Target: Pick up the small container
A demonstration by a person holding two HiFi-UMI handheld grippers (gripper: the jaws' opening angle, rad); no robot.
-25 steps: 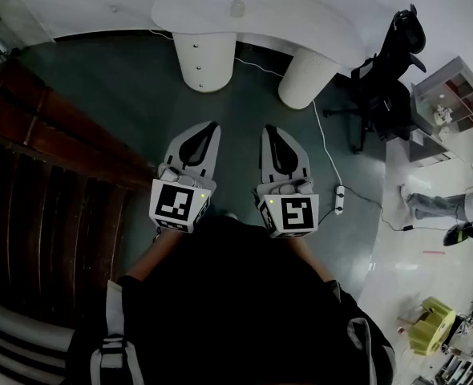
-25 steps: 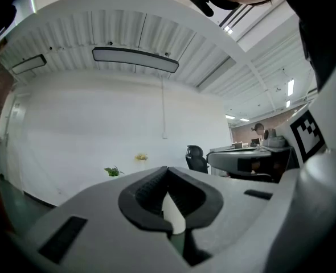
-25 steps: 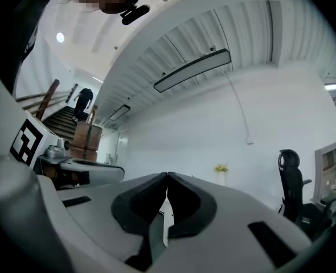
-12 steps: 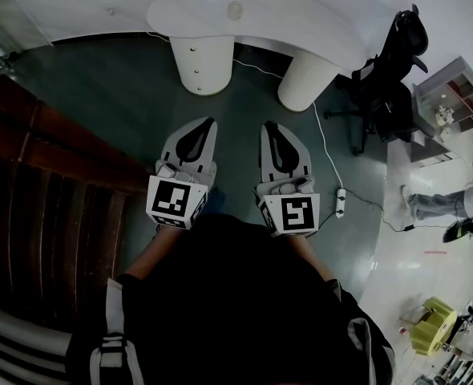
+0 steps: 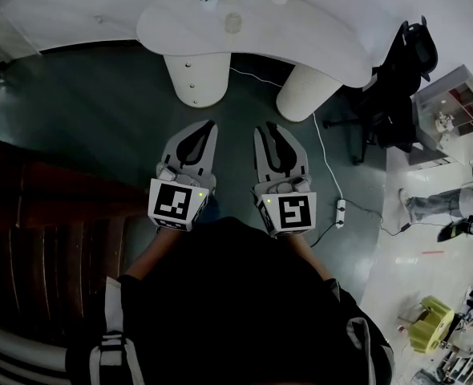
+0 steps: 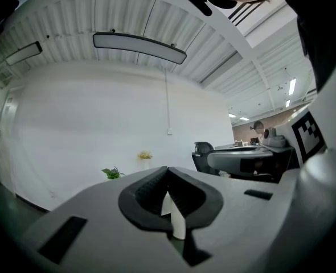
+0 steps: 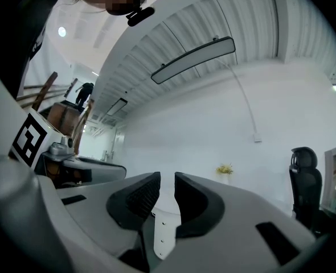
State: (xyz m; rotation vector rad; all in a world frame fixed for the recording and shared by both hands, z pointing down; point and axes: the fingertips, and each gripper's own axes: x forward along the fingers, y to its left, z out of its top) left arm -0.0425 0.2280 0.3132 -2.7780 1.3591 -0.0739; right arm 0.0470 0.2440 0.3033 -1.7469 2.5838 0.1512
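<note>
We hold our left gripper (image 5: 207, 127) and right gripper (image 5: 266, 128) level, side by side. The left's jaws meet; the right's have just been opening, empty.

Smooth matt white on the tabletop (image 5: 317, 22) and its round legs (image 5: 195, 79). Smooth dark floor (image 5: 100, 111) with a faint sheen; glossier pale floor (image 5: 397, 279) at right. Dull dark brown wood on the stairs (image 5: 52, 215). Matt light-grey plastic for the left gripper (image 6: 168, 170) shell, with black, ribbed, rubbery-looking pads (image 6: 147, 191). Too small to judge: the small container (image 5: 233, 22).
</note>
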